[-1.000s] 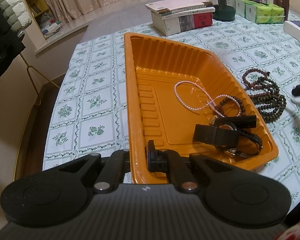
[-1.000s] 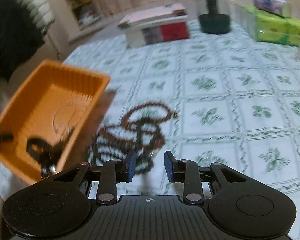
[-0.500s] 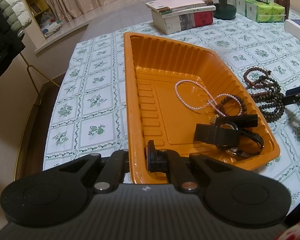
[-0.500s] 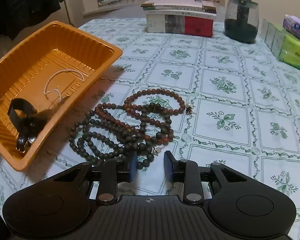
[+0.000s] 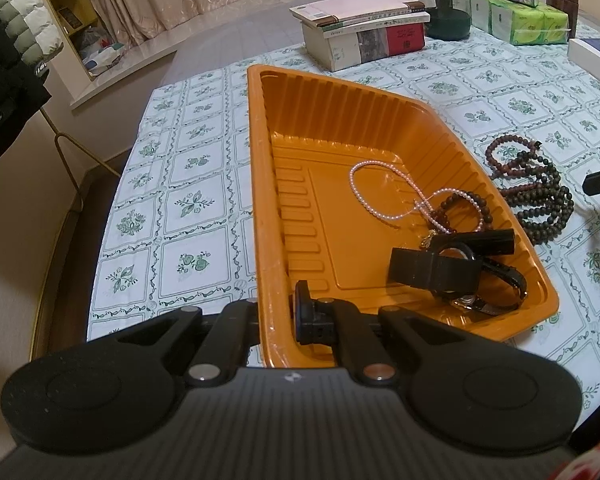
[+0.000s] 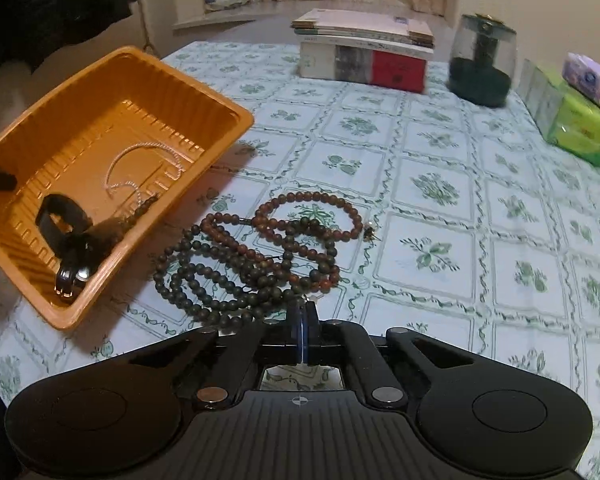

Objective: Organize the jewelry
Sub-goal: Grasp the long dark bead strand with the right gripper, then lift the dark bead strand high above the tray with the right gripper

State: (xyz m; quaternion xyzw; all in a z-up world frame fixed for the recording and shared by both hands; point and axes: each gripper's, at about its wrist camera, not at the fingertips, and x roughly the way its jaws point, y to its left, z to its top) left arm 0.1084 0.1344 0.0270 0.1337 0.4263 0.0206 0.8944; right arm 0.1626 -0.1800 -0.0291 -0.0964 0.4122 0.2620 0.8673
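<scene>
Two grippers are at work over a table with a green-patterned cloth. On the left, the left gripper is clamped on the near wall of the orange tray, one finger inside, the other outside — the tray looks tilted in the right wrist view. Inside the tray lie a pale pink bead strand, a dark bead bracelet and black watches, bunched toward its near right corner. Just beside the tray, on the cloth, sits a tangled pile of brown and dark prayer beads. Right at the pile's near edge, the right gripper has its blue-padded jaws pressed together; whether a strand or cord is caught between them cannot be made out. Farther back stand stacked books, a dark glass jar and green tissue packs.
</scene>
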